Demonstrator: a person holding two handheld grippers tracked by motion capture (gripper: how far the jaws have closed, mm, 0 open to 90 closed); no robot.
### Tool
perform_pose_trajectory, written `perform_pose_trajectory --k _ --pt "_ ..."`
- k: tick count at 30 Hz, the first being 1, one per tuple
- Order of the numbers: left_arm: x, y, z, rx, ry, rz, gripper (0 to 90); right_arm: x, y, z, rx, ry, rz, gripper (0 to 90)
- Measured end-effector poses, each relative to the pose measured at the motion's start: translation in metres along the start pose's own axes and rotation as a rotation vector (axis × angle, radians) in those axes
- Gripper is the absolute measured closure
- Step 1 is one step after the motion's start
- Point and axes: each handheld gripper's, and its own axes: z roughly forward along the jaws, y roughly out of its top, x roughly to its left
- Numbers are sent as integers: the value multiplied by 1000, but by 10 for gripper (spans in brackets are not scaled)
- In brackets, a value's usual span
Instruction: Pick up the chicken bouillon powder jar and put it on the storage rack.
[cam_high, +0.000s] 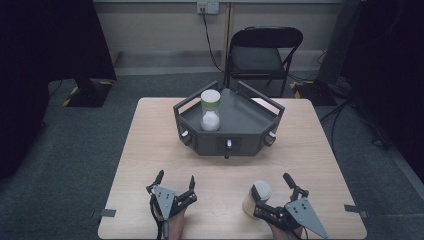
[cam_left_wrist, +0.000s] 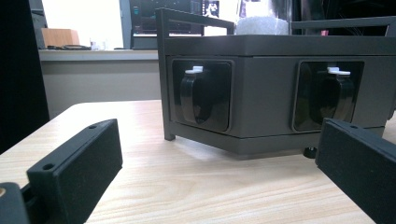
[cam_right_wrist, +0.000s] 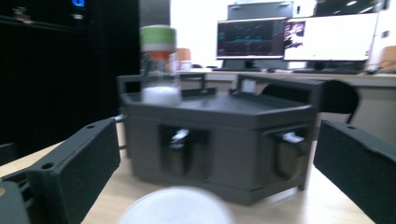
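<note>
A dark grey six-sided tray (cam_high: 250, 122) with handle rails stands at the table's far middle. In it, upright at the left, is a clear jar (cam_high: 210, 111) of white powder with a green-banded lid. The same jar (cam_right_wrist: 159, 65) rises over the tray's wall (cam_right_wrist: 219, 116) in the right gripper view. A second jar with a white lid (cam_high: 259, 197) stands near the front edge, between the jaws of my right gripper (cam_high: 271, 184), which is open. Its blurred lid (cam_right_wrist: 175, 207) lies low between the jaws. My left gripper (cam_high: 175, 178) is open and empty, facing the tray's front wall (cam_left_wrist: 271, 46).
Black clips with white tabs (cam_left_wrist: 196, 95) sit in recesses on the tray's side walls. A folding chair (cam_high: 262, 52) stands beyond the table. Bare tabletop (cam_high: 150, 145) lies between the grippers and the tray. Monitors (cam_right_wrist: 299, 37) glow in the background.
</note>
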Motion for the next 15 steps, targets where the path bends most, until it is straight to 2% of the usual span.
perform_pose_trajectory --k 3,9,10,13,15 --pt "0 0 0 -1 0 -1 0 3 -7 -1 22 27 16 5" --pt "0 0 0 -1 1 -1 0 9 -22 -2 43 74 1 12" --pt "0 0 0 -1 1 -1 0 9 -22 -2 43 74 1 12" --pt "0 0 0 0 3 0 0 18 -27 -3 35 40 -43 40" --pt "0 0 0 -1 1 -1 0 17 -31 -5 19 37 -30 62"
